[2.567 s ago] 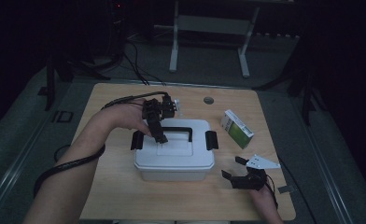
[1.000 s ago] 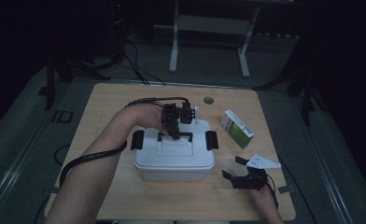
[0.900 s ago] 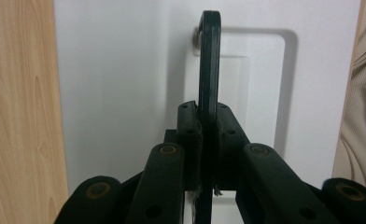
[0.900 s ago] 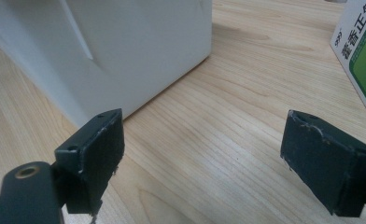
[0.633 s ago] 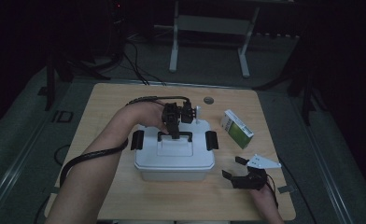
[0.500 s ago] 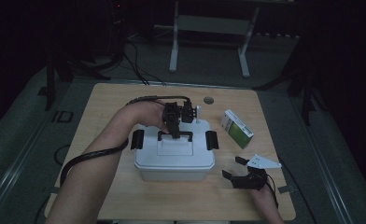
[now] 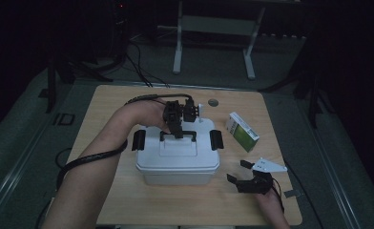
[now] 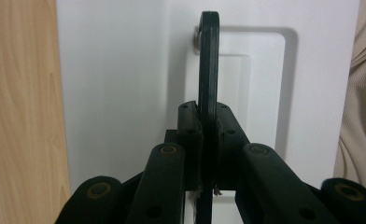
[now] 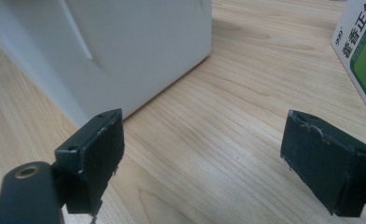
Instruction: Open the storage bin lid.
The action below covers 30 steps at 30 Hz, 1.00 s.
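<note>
White box [image 7: 178, 160] at mid-table [image 7: 109, 102], lid on, a black latch at each end: left latch [image 7: 139, 140], right latch [image 7: 215, 140]. Black handle [image 7: 179, 135] along the far edge of the lid, raised on edge above its shallow recess.

Left gripper [image 7: 176, 125] over the far side of the box, pointing down, clamped on the handle near its middle. Forearm [image 7: 104, 152] crossing the table's left half from the bottom edge; black cable [image 7: 87, 160] looping round it and down toward the near edge.

In the left gripper view: jaws narrow, pads pressed flat on both faces of the handle [image 8: 208, 70], the handle seen edge-on and running up to its pivot at the top of the recess. White lid [image 8: 120, 84] behind it; bare wood of the table [image 8: 20, 93] at the left; a beige sleeve [image 8: 363, 84] at the right edge.

Right gripper [image 7: 244, 172] low on the table near the box's right front corner, just beside it, apart from it. Jaws wide, nothing between them. Grey three-cornered plate [image 7: 267, 166] on top.

In the right gripper view: both pads standing far apart over bare wood [image 9: 209, 154]; box wall [image 9: 134, 42] at upper left; green-and-white carton [image 9: 365, 51] at upper right.

Carton [image 7: 242, 131] lying to the right of the box, near it, not touching. Small dark round disc [image 7: 213, 102] by the far edge of the table.
</note>
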Each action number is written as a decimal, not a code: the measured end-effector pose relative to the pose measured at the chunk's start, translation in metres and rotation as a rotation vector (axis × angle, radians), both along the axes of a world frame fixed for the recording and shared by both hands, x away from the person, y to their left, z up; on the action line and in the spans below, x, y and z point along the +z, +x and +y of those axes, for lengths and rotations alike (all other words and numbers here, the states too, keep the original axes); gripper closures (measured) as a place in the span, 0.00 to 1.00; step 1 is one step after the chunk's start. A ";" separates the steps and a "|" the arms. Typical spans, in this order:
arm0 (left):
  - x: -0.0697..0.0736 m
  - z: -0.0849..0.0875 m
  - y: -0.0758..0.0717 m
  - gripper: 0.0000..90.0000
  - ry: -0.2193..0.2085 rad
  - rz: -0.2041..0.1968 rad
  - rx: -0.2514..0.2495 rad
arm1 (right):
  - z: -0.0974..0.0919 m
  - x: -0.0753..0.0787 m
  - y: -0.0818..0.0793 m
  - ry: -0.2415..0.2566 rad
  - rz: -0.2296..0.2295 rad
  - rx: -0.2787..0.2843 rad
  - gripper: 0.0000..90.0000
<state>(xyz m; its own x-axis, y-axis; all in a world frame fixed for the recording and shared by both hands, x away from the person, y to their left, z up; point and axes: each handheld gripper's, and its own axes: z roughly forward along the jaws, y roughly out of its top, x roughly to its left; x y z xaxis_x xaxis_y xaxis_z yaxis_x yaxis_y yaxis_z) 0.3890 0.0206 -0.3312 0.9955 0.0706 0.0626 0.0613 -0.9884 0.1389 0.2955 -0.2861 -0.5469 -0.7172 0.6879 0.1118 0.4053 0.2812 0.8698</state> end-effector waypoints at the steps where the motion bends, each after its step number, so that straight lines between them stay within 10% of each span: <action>1: 0.002 0.001 -0.001 0.93 -0.003 0.001 0.003 | 0.000 0.000 0.000 -0.001 0.000 0.000 0.15; 30: 0.020 0.043 -0.011 0.93 -0.001 -0.011 0.079 | 0.001 0.000 0.000 -0.007 0.003 -0.005 0.15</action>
<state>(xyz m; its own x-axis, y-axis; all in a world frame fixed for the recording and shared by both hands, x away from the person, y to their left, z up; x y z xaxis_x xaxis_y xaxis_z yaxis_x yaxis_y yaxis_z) 0.3782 0.0634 -0.3115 0.9861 0.1491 0.0738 0.1376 -0.9804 0.1413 0.2955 -0.2846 -0.5474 -0.7135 0.6921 0.1095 0.4094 0.2849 0.8667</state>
